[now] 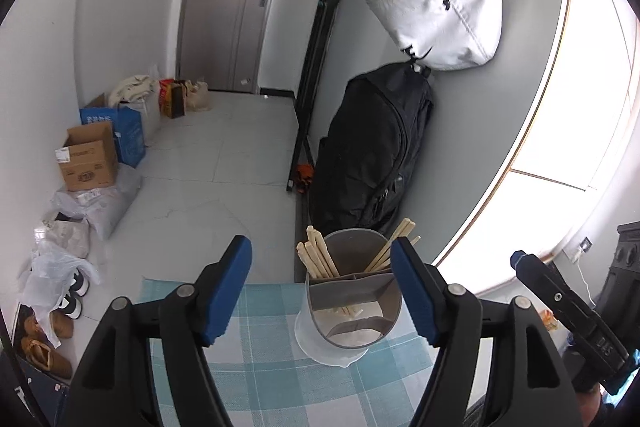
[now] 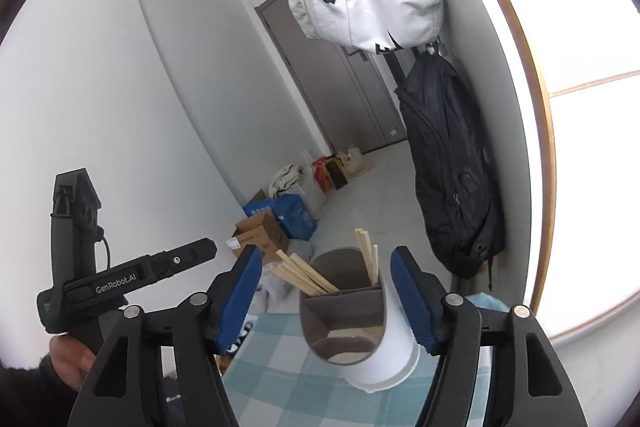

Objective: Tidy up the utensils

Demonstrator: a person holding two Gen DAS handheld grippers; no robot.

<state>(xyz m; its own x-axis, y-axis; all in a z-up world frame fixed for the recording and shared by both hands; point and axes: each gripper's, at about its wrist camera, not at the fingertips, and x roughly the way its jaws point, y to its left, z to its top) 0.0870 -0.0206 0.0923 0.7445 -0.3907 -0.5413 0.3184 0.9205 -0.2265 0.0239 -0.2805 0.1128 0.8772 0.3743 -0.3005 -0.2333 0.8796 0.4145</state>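
We read both claws as empty: left claw spread wide just left of the utensil holder, right claw spread wide around it, pads clear. Chopsticks stand in the holder's rear compartments on the checked bench. Sorting looks finished or between picks; next needs another loose utensil. Readable: "GenRobot.AI" on the left claw's body.

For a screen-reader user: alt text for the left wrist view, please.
Open black tongs with blue pads frame a grey divided utensil holder with wooden chopsticks on a blue checked tablecloth.
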